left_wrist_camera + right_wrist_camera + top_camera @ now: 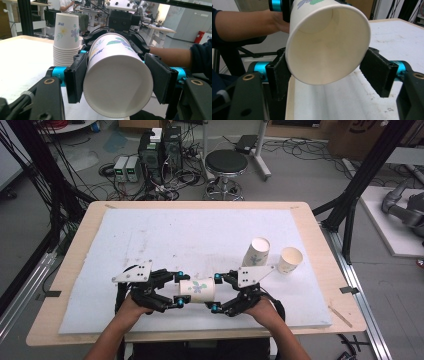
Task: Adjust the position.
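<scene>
- Done: left gripper (176, 290) is clamped on the base end of a paper cup (198, 290), held sideways above the desk's (70, 270) near edge;
- Left: right gripper (217, 294) straddles the rim end, 1 pad touching, the other apart, no grip yet; the stack (256, 252) and 1 upright cup (290, 259) wait near the right edge.

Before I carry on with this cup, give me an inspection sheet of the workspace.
Surface: white foam sheet on a wooden table, faintly scuffed.
Job's things: flowered paper cup held on its side between both grippers; upside-down cup stack and a single upright cup stand at the right.
Clutter: nothing seen on the sheet.
Grippers: left gripper shut on the cup's base end; right gripper flanks the open mouth, and whether both pads press is unclear.
Cables: a tangle of cables on the floor beyond the table.
Surroundings: black stool, computer towers, black frame posts.
</scene>
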